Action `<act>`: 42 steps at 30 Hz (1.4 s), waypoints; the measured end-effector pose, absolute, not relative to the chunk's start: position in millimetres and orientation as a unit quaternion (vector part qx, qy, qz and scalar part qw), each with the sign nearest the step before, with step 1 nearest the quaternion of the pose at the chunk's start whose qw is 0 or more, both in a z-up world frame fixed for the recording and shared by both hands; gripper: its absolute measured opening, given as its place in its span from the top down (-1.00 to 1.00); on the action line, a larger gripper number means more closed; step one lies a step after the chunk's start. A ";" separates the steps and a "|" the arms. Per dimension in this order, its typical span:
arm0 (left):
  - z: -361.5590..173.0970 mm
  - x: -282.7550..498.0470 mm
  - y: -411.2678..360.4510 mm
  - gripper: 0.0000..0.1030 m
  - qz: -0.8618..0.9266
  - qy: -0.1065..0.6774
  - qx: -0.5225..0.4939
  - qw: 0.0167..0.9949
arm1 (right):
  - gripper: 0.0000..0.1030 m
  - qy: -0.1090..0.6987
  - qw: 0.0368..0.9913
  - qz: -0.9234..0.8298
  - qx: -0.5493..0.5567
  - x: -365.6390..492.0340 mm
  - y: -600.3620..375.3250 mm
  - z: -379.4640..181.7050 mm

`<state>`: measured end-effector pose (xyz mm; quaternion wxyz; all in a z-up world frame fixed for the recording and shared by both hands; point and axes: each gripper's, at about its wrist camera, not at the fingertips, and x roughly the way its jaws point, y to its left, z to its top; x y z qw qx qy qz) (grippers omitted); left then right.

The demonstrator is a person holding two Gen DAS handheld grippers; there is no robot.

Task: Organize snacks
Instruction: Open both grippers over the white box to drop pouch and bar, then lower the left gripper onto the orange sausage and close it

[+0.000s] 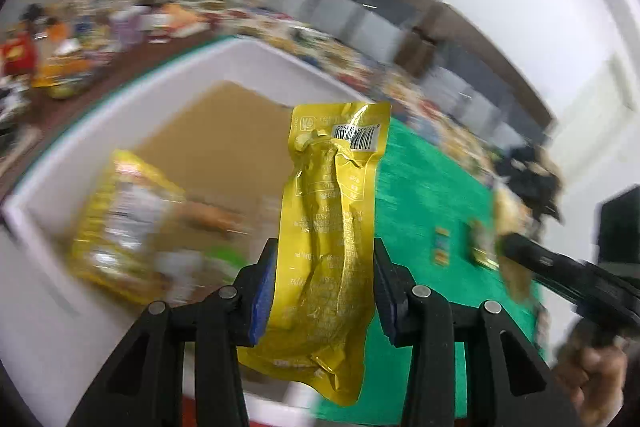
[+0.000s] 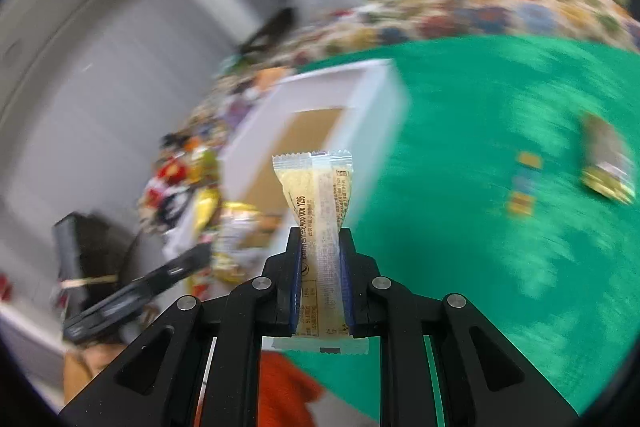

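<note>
Jaws of our left gripper (image 1: 324, 287) clench a yellow pouch (image 1: 332, 227) above the white box (image 1: 120, 95), which holds some snacks; our right gripper (image 2: 320, 279) clamps a pale bar (image 2: 320, 219); two packets (image 2: 608, 163) remain on the green desk (image 2: 480, 107).

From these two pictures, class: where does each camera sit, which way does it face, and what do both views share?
Left wrist: sits behind the left gripper, facing the white box; its fingers clamp a yellow pouch; the right gripper and hand show at right.
Right wrist: sits behind the right gripper, facing the green mat; it clamps a pale wrapped bar; the left gripper shows at left.
Shared: box, mat, small snacks lying on it.
</note>
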<state>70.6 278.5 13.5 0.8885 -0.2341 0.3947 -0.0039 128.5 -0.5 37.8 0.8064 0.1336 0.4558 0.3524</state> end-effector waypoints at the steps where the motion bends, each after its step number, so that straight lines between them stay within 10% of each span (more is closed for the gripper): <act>1: 9.4 69.0 294.2 0.17 0.016 0.398 -0.231 0.888 | 0.66 0.455 0.803 0.365 0.124 127.2 21.3 39.1; 6: -19.1 68.7 335.5 -0.21 0.113 0.432 -0.207 0.871 | 0.44 0.460 0.782 0.407 0.109 122.7 102.9 23.2; 8: -26.8 57.3 343.1 -0.60 0.141 0.427 -0.202 0.870 | -0.23 0.464 0.784 0.397 0.112 121.9 107.7 13.0; 27: -4.5 82.6 133.9 -0.93 -0.050 0.415 -0.108 0.902 | -0.34 0.433 0.901 -0.023 -0.014 70.5 -286.4 -130.3; 42: -96.6 146.7 -16.6 -0.93 -0.088 0.507 -0.014 0.857 | -0.39 0.453 0.891 -0.027 0.009 92.8 -306.3 -141.5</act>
